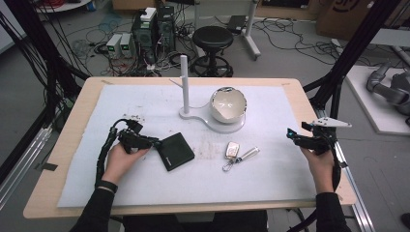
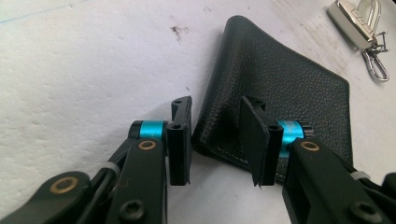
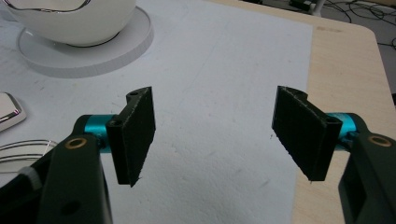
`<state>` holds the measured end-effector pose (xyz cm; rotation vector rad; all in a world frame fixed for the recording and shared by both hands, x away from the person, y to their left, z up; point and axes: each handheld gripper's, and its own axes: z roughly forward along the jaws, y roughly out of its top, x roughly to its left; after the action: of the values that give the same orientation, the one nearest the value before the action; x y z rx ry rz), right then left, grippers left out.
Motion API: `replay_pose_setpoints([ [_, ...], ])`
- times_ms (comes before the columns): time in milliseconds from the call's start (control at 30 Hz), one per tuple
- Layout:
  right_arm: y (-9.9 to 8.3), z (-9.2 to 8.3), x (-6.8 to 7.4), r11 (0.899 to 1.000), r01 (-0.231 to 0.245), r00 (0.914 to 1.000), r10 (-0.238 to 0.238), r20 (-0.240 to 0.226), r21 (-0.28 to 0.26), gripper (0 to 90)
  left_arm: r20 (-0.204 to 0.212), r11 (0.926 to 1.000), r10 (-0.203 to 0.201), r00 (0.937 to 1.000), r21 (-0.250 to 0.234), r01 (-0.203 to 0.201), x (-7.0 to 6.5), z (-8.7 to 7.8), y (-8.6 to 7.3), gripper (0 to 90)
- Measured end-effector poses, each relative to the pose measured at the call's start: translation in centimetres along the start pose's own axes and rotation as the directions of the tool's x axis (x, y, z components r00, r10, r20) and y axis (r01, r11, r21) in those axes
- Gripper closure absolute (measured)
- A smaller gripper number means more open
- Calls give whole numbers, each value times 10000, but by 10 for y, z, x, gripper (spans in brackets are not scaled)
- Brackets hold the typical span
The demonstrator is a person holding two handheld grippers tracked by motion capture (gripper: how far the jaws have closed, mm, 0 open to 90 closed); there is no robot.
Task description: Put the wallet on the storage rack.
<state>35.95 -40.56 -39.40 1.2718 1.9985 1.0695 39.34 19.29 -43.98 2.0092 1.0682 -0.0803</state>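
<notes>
— Hiding anything, that left gripper [image 2: 215, 140]?
— Its right jaw is covering part of the black leather wallet [image 2: 280, 88], whose folded corner is sitting between the jaws, apparently not yet pinched.
— Where's it lying?
— Left of centre on the white mat [image 1: 270, 179]; right gripper [image 3: 219, 135] is gaping, holding nothing.

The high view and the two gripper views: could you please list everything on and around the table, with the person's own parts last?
wallet: one, black leather, on the mat left of centre, its corner between the left gripper's jaws
key fob with ring: one, silver, on the mat right of the wallet
bowl: one, white, on the stand's round base
stand: one, white, upright post at the mat's far middle
mat: one, white, covering the table
table: one, pale wood
stool: one, black, on the floor beyond
left gripper: one, black, jaws partly closed around the wallet's corner
right gripper: one, black, open over bare mat
</notes>
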Motion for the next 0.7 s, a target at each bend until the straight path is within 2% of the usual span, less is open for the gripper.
replay_pose_setpoints([
  [67,0,0,0,10000,29,10000,-29,-8,-21,307,5,10000,3,10000,-11,-3,0,0,0,673],
  [100,0,0,0,10000,35,10000,-35,-9,-34,307,-92,9999,169,9998,2,-169,-2,-1,0,686],
  [167,0,-1,0,10000,-3,10000,3,4,-50,307,-157,9997,240,9996,10,-240,-4,-1,1,713],
  [233,0,-1,0,10000,-13,10000,13,2,-43,307,-288,9982,595,9978,-50,-597,-8,-4,2,744],
  [333,0,-1,0,10000,3,10000,-3,13,-76,307,-79,9954,813,9967,-499,-816,-15,-9,5,781],
  [433,0,-2,-1,9999,-22,10000,22,7,-128,307,-15,9872,1199,9928,-1059,-1193,-24,-16,9,800],
  [467,1,-2,-1,9999,-32,10000,33,11,-137,307,-38,9842,1349,9909,-1154,-1344,-28,-18,11,803],
  [500,1,-2,-1,9999,-32,10000,33,11,-137,307,-38,9842,1349,9909,-1154,-1344,-28,-18,11,807],
  [533,1,-3,-2,9997,-87,10000,87,17,-210,307,-199,9765,1732,9847,-1269,-1743,-37,-20,15,809],
  [567,2,-4,-2,9997,-89,10000,89,31,-247,307,-261,9713,1934,9808,-1360,-1952,-42,-21,18,810],
  [633,3,-6,-1,9995,-108,9999,110,53,-292,307,-291,9638,2151,9762,-1547,-2170,-52,-23,22,813],
  [700,3,-7,-1,9993,-37,10000,39,58,-363,307,-335,9527,2460,9687,-1755,-2481,-64,-25,29,815],
])
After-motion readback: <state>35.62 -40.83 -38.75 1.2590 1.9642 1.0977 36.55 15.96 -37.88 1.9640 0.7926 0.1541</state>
